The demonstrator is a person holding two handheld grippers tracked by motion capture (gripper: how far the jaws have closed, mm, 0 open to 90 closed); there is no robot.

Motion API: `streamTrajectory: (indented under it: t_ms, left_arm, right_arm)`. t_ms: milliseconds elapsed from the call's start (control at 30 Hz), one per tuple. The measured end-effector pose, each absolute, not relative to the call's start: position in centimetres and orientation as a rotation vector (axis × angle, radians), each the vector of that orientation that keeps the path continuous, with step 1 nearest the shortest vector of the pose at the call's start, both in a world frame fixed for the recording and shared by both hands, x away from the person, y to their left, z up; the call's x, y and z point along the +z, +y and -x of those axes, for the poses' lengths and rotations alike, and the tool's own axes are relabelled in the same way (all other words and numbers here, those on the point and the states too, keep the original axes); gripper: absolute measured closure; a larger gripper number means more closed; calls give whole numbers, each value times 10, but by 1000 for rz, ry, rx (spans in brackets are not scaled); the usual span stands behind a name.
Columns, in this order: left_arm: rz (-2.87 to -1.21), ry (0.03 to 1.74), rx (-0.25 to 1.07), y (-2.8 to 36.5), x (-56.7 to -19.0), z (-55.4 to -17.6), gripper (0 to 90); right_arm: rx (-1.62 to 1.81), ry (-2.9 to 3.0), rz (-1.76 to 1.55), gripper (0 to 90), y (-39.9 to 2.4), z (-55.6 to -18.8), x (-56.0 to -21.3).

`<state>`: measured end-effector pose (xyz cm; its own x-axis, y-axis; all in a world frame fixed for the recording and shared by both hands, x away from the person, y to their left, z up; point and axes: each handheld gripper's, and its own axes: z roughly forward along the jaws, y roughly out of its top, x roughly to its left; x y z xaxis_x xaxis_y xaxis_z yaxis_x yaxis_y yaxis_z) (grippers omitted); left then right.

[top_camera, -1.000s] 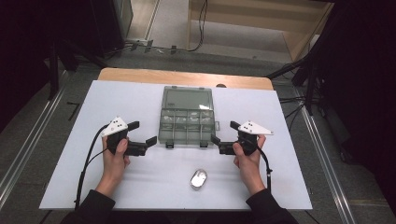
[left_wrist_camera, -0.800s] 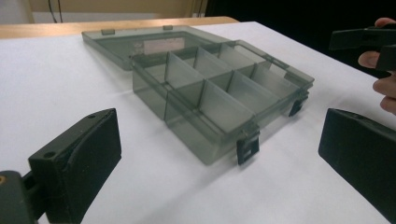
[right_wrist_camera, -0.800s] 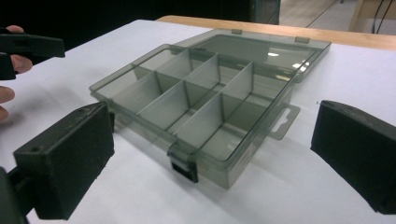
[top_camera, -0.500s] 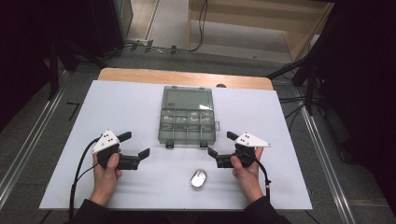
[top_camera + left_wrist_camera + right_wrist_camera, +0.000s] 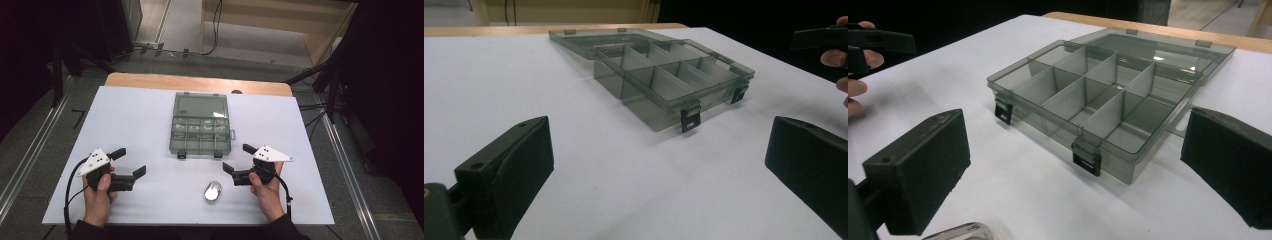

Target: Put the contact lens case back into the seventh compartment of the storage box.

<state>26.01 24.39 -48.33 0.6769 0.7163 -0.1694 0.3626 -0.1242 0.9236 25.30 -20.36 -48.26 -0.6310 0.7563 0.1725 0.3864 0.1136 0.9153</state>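
While the compartment box (image 5: 201, 131) lies open, each hand-held gripper (image 5: 131, 163) (image 5: 236, 159) gapes empty.

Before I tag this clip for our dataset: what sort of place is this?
Probably a lab recording station: a white-covered table, cables on the floor, and hand-held grippers, left gripper and right gripper, near an open compartment box.

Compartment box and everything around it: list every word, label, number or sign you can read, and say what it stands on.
There is no readable text.
Compartment box: smoky clear plastic, no label or brand on the open lid, dividers or latches.
Left gripper and right gripper: plain black jaws and unmarked grey plates.
Small silvery object on the white table: too small and shiny to tell whether it bears any marking.
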Motion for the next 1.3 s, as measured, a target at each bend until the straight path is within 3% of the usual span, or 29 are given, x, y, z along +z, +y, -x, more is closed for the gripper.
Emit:
streamTrajectory:
  t_ms: [133,233,333,633,867,1300]
  left_arm:
    - [-1726,880,393,253,-484,-253,0]
    - [-1715,890,392,259,-484,-249,0]
    - [-1717,887,403,263,-485,-245,0]
    - [-1717,890,407,269,-488,-243,0]
    - [-1717,890,411,268,-488,-243,0]
    - [-1712,898,410,270,-489,-243,0]
  right_arm:
    - [1531,2082,-1110,0,-203,-247,-481]
    - [1522,2115,-1098,129,-201,-242,-482]
    - [1513,2174,-1073,156,-199,-238,-484]
    - [1464,2277,-990,613,-197,-217,-492]
    - [1436,2398,-913,848,-199,-209,-498]
    - [1342,2592,-772,883,-183,-201,-514]
